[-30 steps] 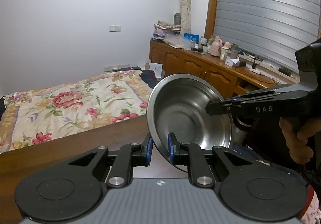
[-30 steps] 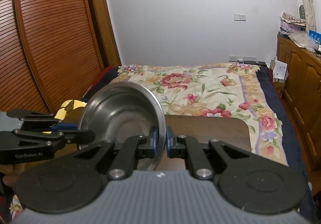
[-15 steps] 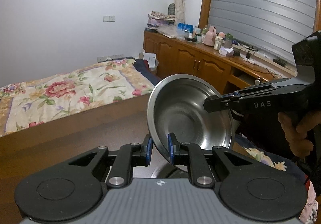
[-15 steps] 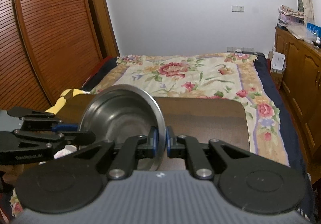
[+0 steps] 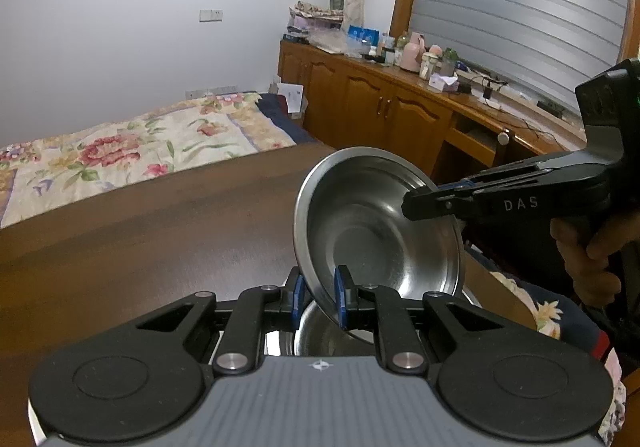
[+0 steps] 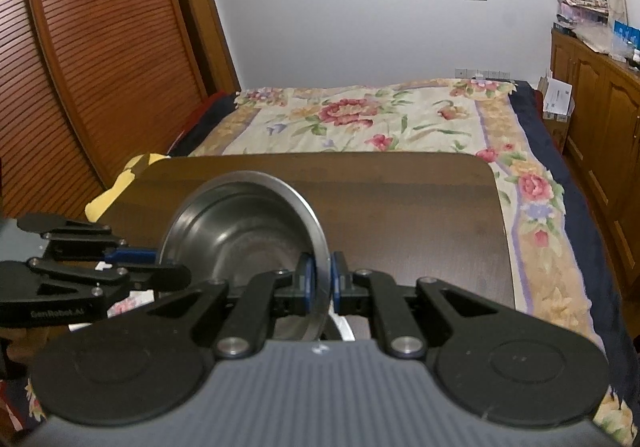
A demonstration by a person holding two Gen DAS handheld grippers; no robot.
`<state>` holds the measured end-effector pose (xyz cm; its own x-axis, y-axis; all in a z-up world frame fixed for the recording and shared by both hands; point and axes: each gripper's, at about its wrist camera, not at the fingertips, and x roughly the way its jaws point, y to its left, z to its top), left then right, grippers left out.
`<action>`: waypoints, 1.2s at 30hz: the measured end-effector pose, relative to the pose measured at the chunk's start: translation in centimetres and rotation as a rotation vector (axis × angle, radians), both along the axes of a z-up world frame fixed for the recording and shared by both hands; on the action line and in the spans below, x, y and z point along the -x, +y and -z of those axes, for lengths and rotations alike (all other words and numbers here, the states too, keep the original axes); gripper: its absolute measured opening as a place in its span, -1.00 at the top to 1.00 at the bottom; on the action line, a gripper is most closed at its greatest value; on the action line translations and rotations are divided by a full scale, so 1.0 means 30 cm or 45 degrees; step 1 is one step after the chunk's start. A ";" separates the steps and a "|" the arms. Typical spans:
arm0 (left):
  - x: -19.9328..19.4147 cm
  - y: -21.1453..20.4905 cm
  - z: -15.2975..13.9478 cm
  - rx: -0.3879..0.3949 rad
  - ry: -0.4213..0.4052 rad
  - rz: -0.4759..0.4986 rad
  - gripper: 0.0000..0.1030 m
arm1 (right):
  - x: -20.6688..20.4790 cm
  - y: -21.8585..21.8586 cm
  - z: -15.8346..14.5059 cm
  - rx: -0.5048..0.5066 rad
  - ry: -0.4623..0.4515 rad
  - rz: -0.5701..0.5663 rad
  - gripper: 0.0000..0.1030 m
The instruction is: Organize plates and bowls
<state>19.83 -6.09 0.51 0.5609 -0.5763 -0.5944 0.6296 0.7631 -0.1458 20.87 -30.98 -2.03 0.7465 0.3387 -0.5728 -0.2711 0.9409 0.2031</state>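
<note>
A steel bowl (image 5: pixel 372 231) is held tilted above a dark wooden table (image 5: pixel 160 231). My left gripper (image 5: pixel 318 293) is shut on the bowl's near rim. My right gripper (image 6: pixel 320 279) is shut on the opposite rim; the bowl (image 6: pixel 240 231) fills the middle of the right wrist view. In the left wrist view the right gripper (image 5: pixel 416 203) reaches in from the right. In the right wrist view the left gripper (image 6: pixel 176 267) reaches in from the left. A second steel bowl (image 5: pixel 316 331) sits below, partly hidden by my left gripper.
The table (image 6: pixel 400 207) stands at the foot of a bed with a floral cover (image 6: pixel 360 119). A wooden sideboard (image 5: pixel 400 107) with bottles runs along the right wall. A slatted wooden door (image 6: pixel 80 67) is on the left. A white rim (image 6: pixel 344 327) shows under the right gripper.
Both grippers with the bowl have come down and tilted toward the table. More of the tabletop and the second bowl below have come into view.
</note>
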 end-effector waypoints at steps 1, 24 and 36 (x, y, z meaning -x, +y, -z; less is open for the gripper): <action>0.005 0.000 0.008 -0.003 0.005 0.002 0.67 | 0.007 0.000 0.006 -0.002 0.004 -0.001 0.78; 0.094 -0.002 0.074 -0.053 0.002 0.002 0.67 | 0.087 0.011 0.087 -0.032 0.040 -0.003 0.77; 0.100 -0.029 0.102 -0.138 -0.063 -0.008 0.67 | 0.121 0.049 0.130 0.034 -0.046 0.044 0.76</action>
<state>16.82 -6.95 -2.56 0.5946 -0.5065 -0.6244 0.6288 0.7769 -0.0313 17.22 -29.52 -5.92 0.7776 0.2975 -0.5540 -0.2452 0.9547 0.1685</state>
